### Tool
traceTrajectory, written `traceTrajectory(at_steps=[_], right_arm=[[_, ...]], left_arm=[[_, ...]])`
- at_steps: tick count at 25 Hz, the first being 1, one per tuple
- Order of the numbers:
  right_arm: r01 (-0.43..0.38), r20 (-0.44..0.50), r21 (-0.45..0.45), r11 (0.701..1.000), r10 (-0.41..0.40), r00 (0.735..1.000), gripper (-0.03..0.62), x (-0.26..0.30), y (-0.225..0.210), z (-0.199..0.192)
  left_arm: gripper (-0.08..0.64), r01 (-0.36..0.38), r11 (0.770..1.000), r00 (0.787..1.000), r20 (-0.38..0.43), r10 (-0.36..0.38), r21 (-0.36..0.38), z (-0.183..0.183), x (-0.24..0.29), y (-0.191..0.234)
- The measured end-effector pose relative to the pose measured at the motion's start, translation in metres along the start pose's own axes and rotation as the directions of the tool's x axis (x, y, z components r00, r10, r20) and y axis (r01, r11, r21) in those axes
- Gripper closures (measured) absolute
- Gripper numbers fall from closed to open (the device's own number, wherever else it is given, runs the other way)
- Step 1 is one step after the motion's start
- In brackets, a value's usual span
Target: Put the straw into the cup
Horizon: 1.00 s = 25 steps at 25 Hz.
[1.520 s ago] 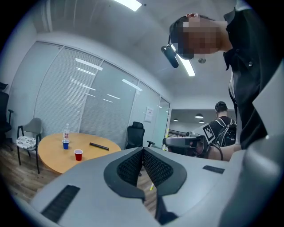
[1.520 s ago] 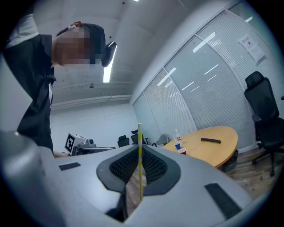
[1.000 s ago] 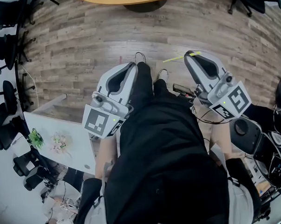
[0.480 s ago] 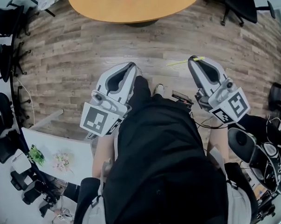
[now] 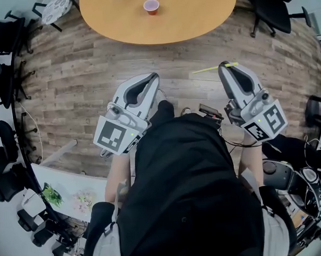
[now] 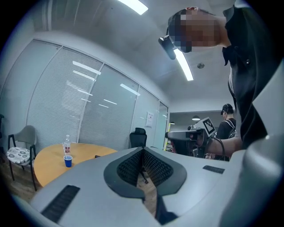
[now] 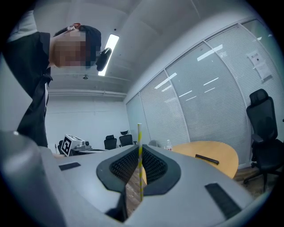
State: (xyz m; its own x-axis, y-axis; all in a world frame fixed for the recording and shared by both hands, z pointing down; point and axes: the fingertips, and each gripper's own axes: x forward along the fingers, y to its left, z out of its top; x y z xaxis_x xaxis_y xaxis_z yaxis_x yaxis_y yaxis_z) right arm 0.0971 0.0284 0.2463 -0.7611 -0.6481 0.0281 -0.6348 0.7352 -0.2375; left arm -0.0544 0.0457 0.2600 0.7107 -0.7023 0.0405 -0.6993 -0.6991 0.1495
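Observation:
A yellow-and-white striped straw (image 5: pixel 208 69) sticks out to the left of my right gripper (image 5: pixel 225 64), which is shut on it. In the right gripper view the straw (image 7: pixel 140 146) stands upright between the ribbed pads of the right gripper (image 7: pixel 139 153). A red cup (image 5: pixel 151 6) stands on the round wooden table (image 5: pixel 198 17) far ahead. A blue cup (image 6: pixel 67 161) and a bottle (image 6: pixel 67 144) show on the table in the left gripper view. My left gripper (image 5: pixel 154 77) is shut with nothing in it, its tips (image 6: pixel 143 153) meeting. Both grippers are held level over the wooden floor, well short of the table.
Black office chairs stand at the left (image 5: pixel 2 31) and the top right (image 5: pixel 275 8). A white desk (image 5: pixel 67 190) lies at the lower left. A dark flat object (image 7: pixel 206 158) lies on the table. Another person (image 6: pixel 228 126) stands in the background.
Both grippers and the camera have moved forward toward the round table. The table has come well into view, with the red cup now showing on it. The straw stays gripped.

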Motion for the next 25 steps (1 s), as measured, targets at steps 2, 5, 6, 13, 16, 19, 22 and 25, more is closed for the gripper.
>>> traceTrajectory(at_steps=[2, 5, 6, 13, 16, 19, 22, 25], right_arm=[[0.024, 0.001, 0.003, 1.0, -0.024, 1.0, 0.558, 0.01, -0.003, 0.0], [0.053, 0.007, 0.009, 0.999, -0.053, 0.999, 0.558, 0.025, -0.009, 0.0], [0.063, 0.01, 0.012, 0.998, -0.064, 0.998, 0.558, 0.03, -0.01, 0.001], [0.1, -0.009, 0.029, 0.995, -0.099, 0.995, 0.558, 0.057, -0.011, 0.003], [0.098, -0.031, 0.036, 0.995, -0.097, 0.995, 0.558, 0.061, -0.02, 0.0], [0.088, -0.042, 0.045, 0.995, -0.087, 0.995, 0.558, 0.066, -0.034, -0.002], [0.068, -0.042, 0.039, 0.997, -0.067, 0.997, 0.558, 0.083, -0.055, 0.002], [0.019, -0.044, 0.004, 1.0, -0.019, 0.999, 0.558, 0.107, -0.079, 0.01]], left_arm=[[0.541, 0.017, 1.0, 1.0, 0.002, -0.017, 0.003, 0.002, 0.001, 0.012], [0.541, 0.035, 0.999, 0.999, 0.002, -0.035, 0.009, 0.003, 0.004, 0.029], [0.541, 0.04, 0.999, 0.999, 0.001, -0.04, 0.011, 0.004, 0.004, 0.034], [0.541, 0.073, 0.997, 0.997, -0.022, -0.073, -0.007, 0.005, 0.004, 0.064], [0.541, 0.067, 0.998, 0.997, -0.024, -0.068, -0.014, 0.005, 0.014, 0.07], [0.541, 0.059, 0.998, 0.998, -0.03, -0.059, -0.017, 0.004, 0.027, 0.077], [0.541, 0.03, 0.999, 0.999, -0.036, -0.03, -0.012, 0.004, 0.041, 0.089], [0.541, -0.025, 1.0, 0.999, -0.041, 0.025, 0.011, 0.008, 0.061, 0.106]])
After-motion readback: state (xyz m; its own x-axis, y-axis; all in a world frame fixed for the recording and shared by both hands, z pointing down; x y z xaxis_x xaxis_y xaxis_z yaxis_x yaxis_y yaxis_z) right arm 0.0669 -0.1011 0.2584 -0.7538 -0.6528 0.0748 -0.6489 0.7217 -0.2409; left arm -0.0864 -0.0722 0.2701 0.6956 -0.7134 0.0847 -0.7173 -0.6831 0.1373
